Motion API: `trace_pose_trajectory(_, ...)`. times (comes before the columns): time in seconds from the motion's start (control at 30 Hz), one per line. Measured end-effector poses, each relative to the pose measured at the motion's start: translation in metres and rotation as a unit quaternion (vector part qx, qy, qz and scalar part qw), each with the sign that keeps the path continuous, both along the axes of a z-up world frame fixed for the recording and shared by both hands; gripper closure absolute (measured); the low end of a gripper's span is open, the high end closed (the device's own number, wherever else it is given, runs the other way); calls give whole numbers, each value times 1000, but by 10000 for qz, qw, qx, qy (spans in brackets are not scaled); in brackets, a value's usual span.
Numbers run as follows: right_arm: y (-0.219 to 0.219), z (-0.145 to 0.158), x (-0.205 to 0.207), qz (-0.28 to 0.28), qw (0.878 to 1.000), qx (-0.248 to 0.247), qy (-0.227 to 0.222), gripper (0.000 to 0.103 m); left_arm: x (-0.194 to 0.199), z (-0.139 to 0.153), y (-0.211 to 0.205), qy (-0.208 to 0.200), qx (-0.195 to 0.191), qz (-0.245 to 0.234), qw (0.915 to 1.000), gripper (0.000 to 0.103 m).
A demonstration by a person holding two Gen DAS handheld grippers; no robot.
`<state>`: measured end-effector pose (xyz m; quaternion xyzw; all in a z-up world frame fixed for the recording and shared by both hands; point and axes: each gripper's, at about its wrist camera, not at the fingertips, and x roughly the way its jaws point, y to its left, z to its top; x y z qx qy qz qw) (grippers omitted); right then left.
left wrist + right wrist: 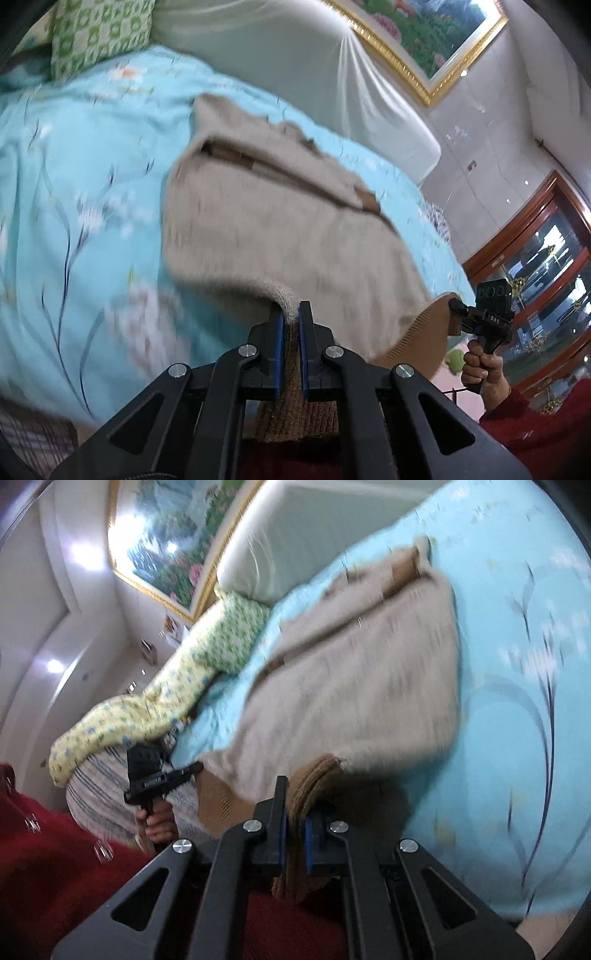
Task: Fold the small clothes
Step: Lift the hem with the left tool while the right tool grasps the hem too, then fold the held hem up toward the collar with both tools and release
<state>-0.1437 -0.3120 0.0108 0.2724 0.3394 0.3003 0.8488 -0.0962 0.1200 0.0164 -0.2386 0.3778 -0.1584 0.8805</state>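
Note:
A beige knitted sweater point(266, 221) with brown ribbed trim lies spread on a light blue flowered bedspread point(85, 184). My left gripper point(291, 317) is shut on the sweater's near hem, the knit bunched between its blue pads. My right gripper point(295, 812) is shut on the brown ribbed hem at the other corner. In the left wrist view the right gripper point(456, 306) shows at the right, gripping the brown hem. In the right wrist view the sweater point(362, 686) stretches away and the left gripper point(195, 766) holds its left corner.
A green patterned pillow point(99, 33) and a white headboard cushion point(295, 59) lie at the bed's far end. A yellow-green patterned cloth point(177, 679) lies beside the sweater. A gold-framed painting point(424, 37) hangs on the wall and a wooden glass cabinet point(543, 266) stands at the right.

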Motion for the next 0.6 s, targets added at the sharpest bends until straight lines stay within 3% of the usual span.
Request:
trace_pose_trajectory(0.1,-7,19,21,-179,9992,187,-294,95,20,11,11,-179,-89,104,9997,98)
trace_pose_trajectory(0.33,-12,61,103,-521,9960,76,-729,95,100,38,37,-660,-216,444,9966,98)
trace_pose_trajectory(0.6,-30,78,217,-1175,9913,-241,-548,95,210,48,49,-737,-70,547,9958,98)
